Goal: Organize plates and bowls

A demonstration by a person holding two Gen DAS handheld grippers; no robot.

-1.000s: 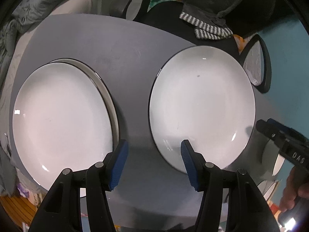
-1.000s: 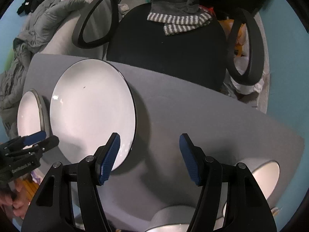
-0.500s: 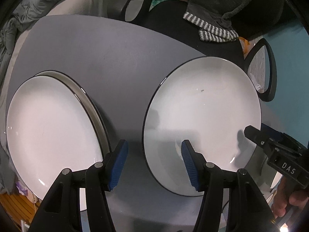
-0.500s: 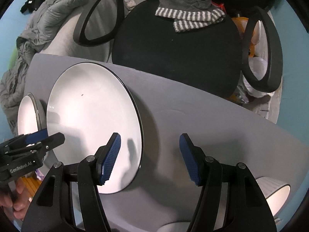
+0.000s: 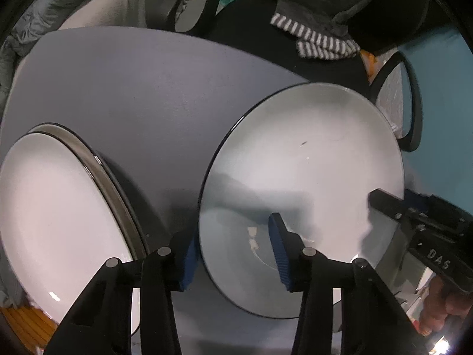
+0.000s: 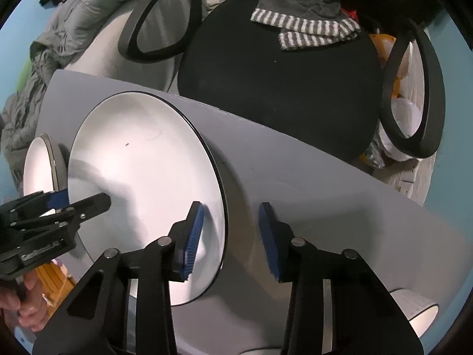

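Two hand-held grippers are seen closing in on one white plate (image 5: 301, 159) from opposite sides, both aimed almost straight down at the grey table (image 5: 142, 88). In the left wrist view, the left gripper (image 5: 233, 254) is set astride the plate's near-left edge: its right pad is over the white face, its left pad just outside the dark rim. Its jaws have just been closing and now stand at a middling gap, the rim between them; no pad is seen pressing yet. In the right wrist view, the right gripper (image 6: 232, 238) is placed the mirror way, its left pad over the plate (image 6: 142, 183) and its right pad over bare table, jaws likewise narrowed around the rim but apparently not yet clamped. The plate is therefore bracketed, lying directly below and between the two tools, neither hand noticeably nearer; a two-sided lift is judged to be the coming move.

To the left of the left gripper, a stack of plates (image 5: 59, 213) is seen just beside the single plate, a second rim showing under the top one; at least two are counted there. At the lower right of the right wrist view, part of a bowl (image 6: 419, 313) is visible, and another rim at the bottom edge cannot be identified. Beyond the table, an office chair (image 6: 280, 94) with a striped garment (image 6: 307, 28) draped over it is seen.
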